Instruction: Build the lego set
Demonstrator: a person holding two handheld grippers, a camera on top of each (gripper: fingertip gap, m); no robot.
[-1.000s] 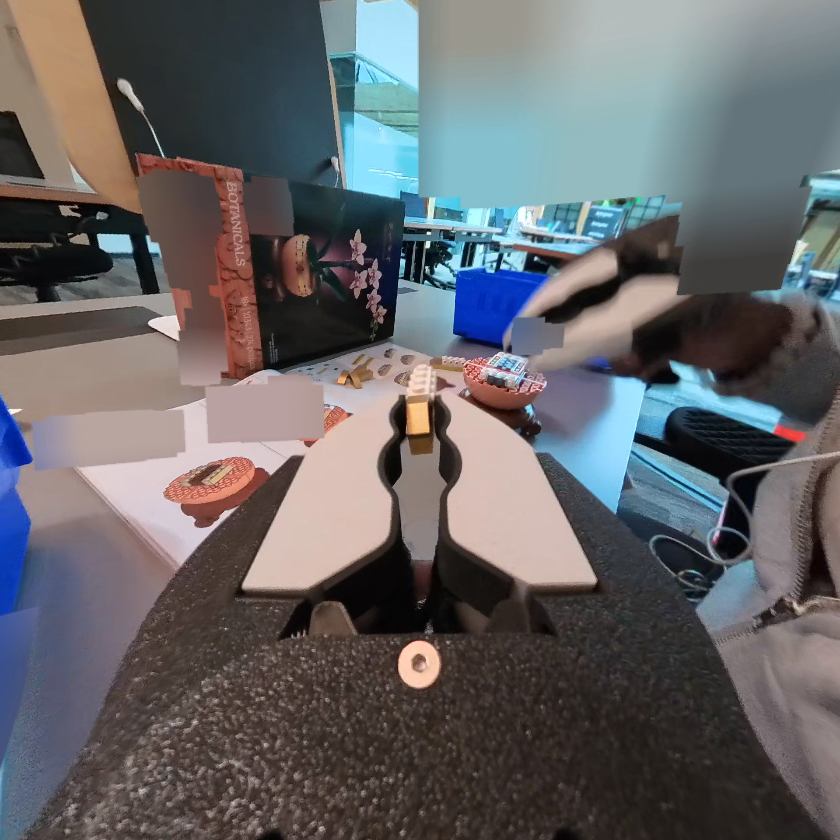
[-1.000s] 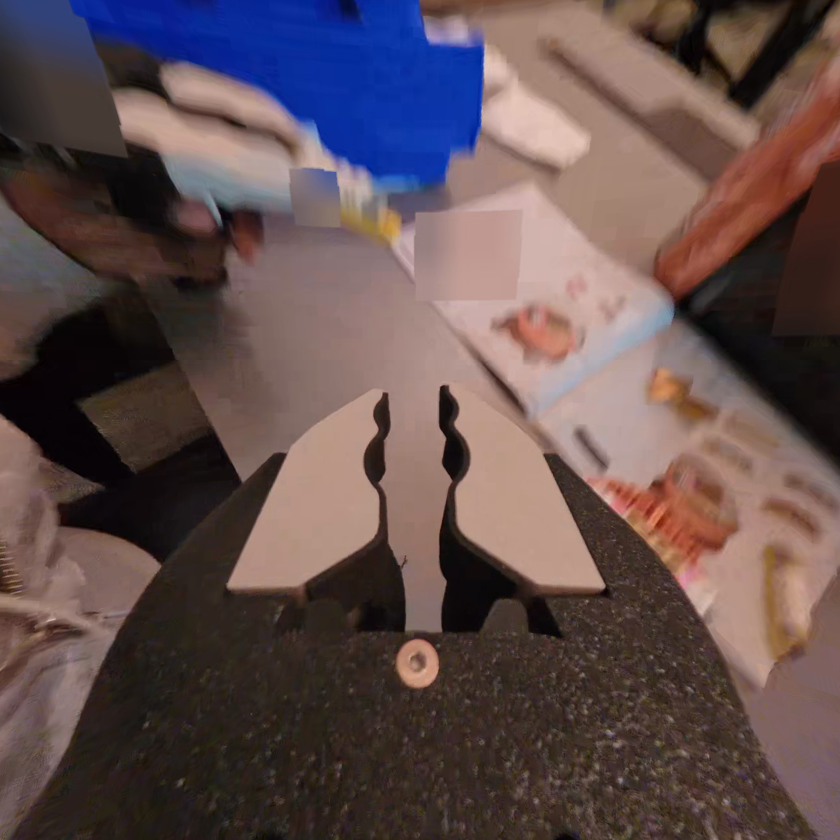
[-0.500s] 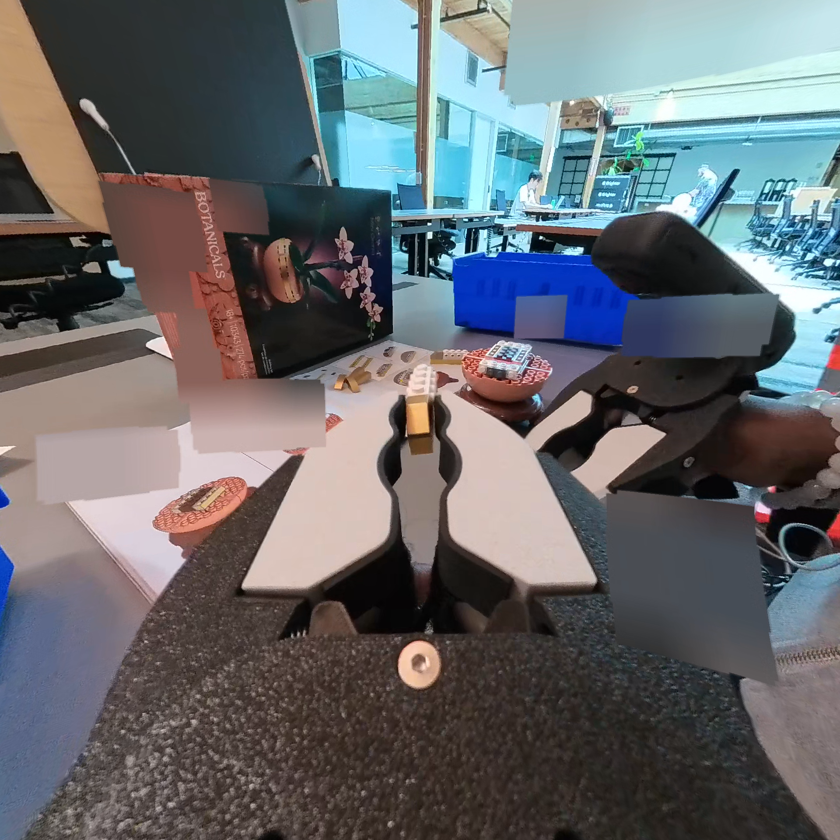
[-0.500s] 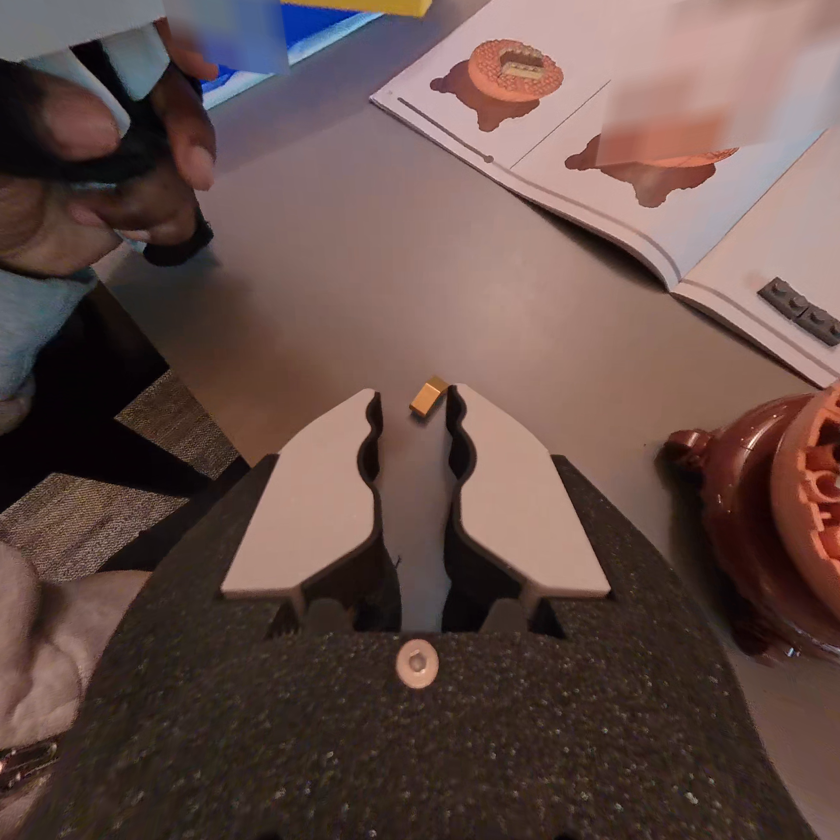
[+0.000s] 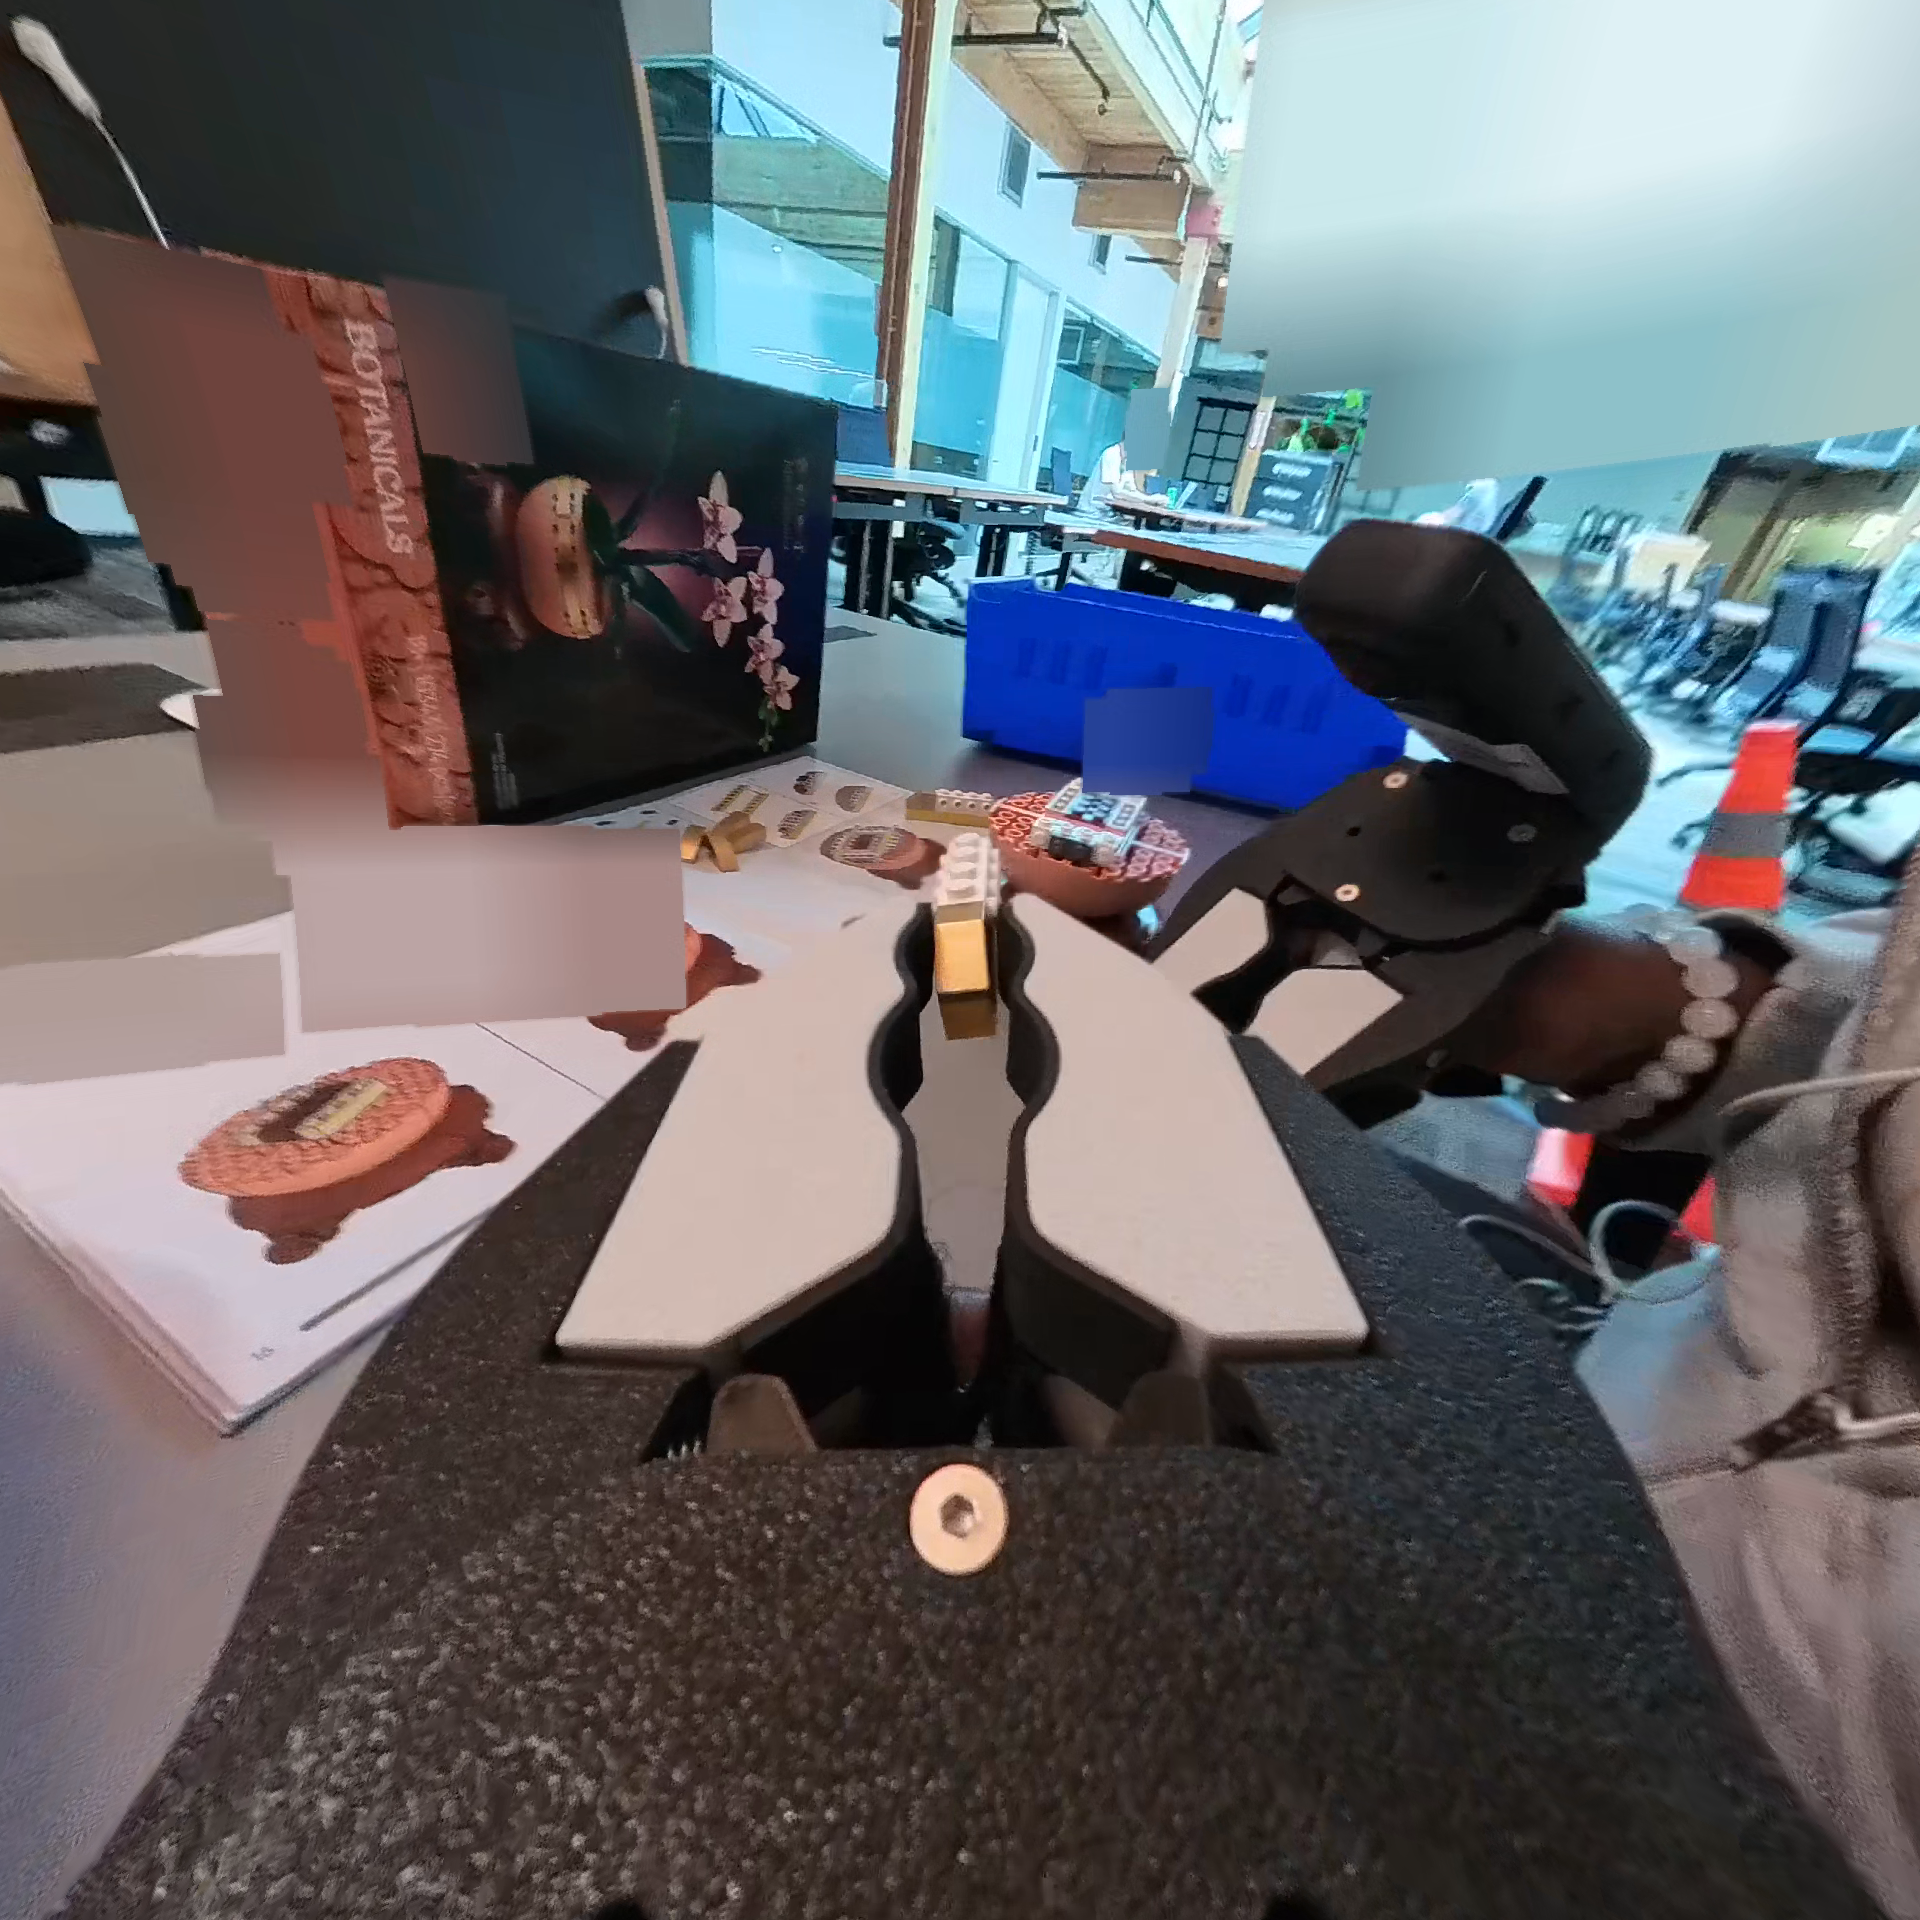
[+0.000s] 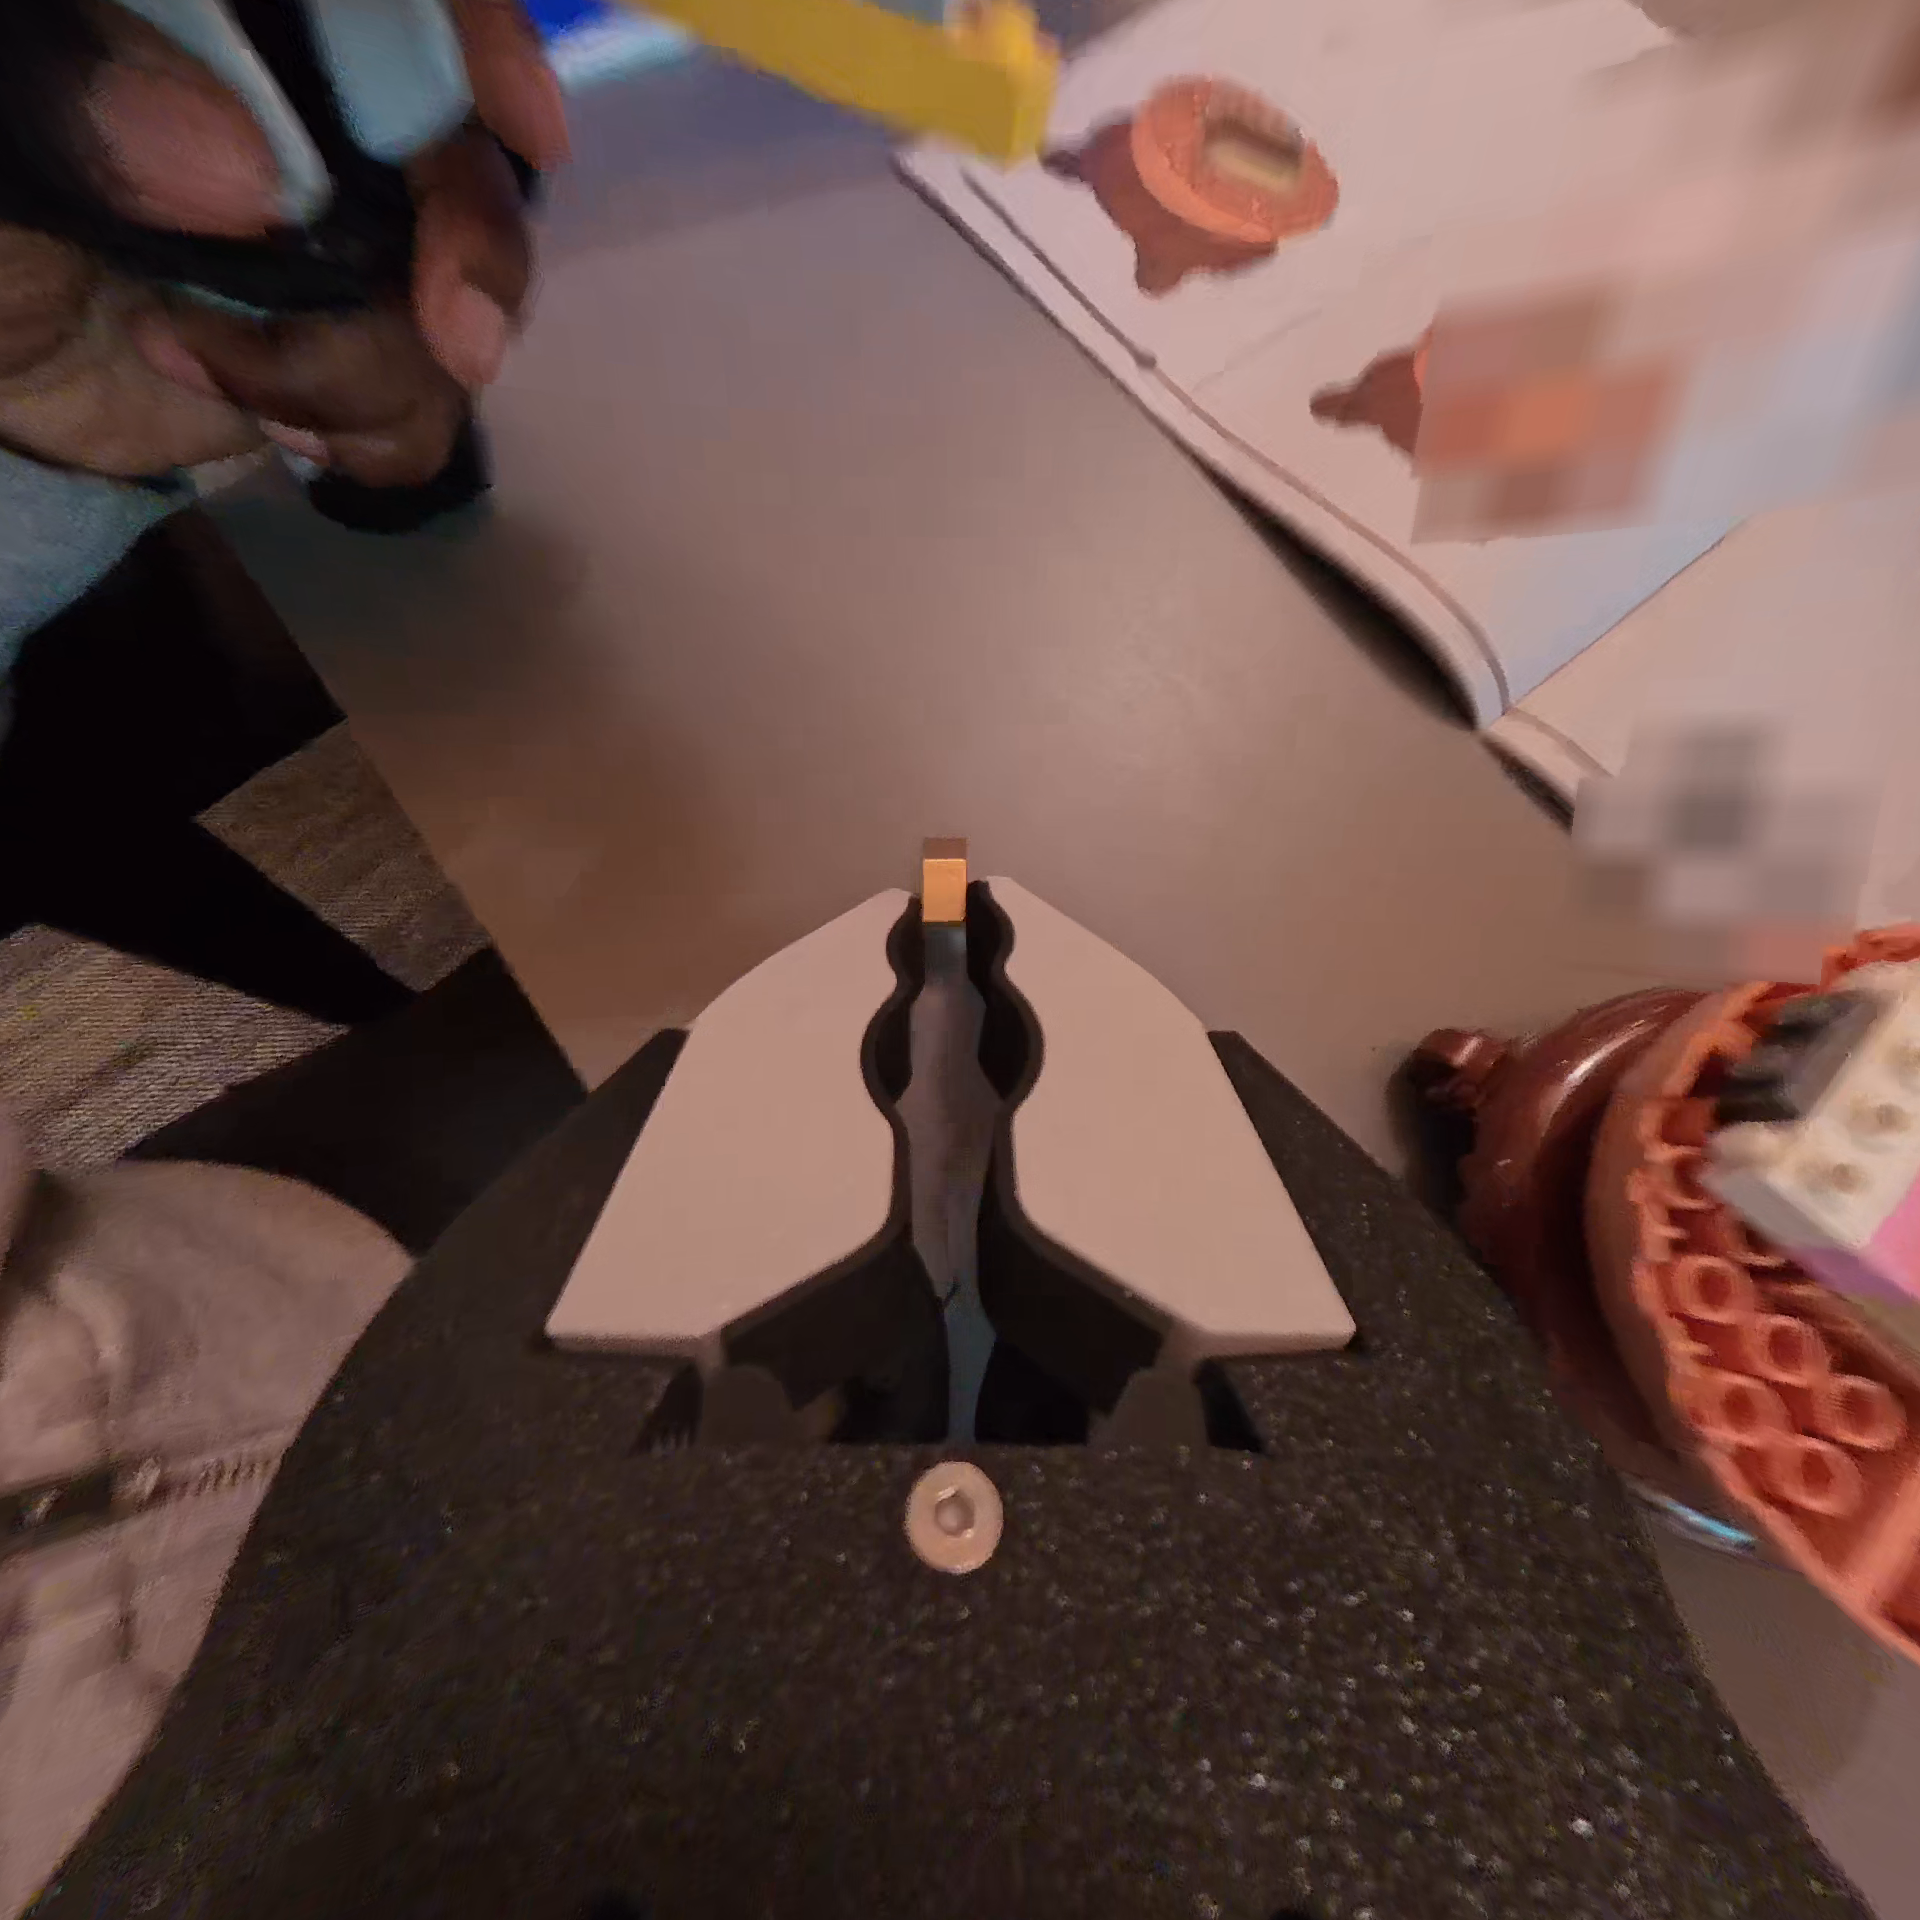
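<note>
My left gripper (image 5: 964, 940) is shut on a small assembly: a gold brick (image 5: 962, 966) with a white studded brick (image 5: 968, 878) on its far end. My right gripper (image 6: 943, 896) is shut on a small gold piece (image 6: 943, 883) low over the grey table (image 6: 831, 582). The right gripper also shows in the left wrist view (image 5: 1351, 914), to the right, tips down at the table. The terracotta and brown pot build (image 5: 1086, 847) stands beyond my left fingertips and at the right edge of the right wrist view (image 6: 1756, 1278), with white and pink bricks on top.
An open instruction booklet (image 5: 312, 1226) lies at left with loose gold pieces (image 5: 722, 836) on its far page. The set's box (image 5: 582, 603) stands behind, a blue bin (image 5: 1174, 686) at back right. The table edge drops off at right. A hand (image 6: 260, 270) is upper left. Tip to tip, the grippers are about 11 centimeters apart.
My right gripper has moved down onto the gold piece on the table and closed on it. My left gripper keeps its hold, nearly still.
</note>
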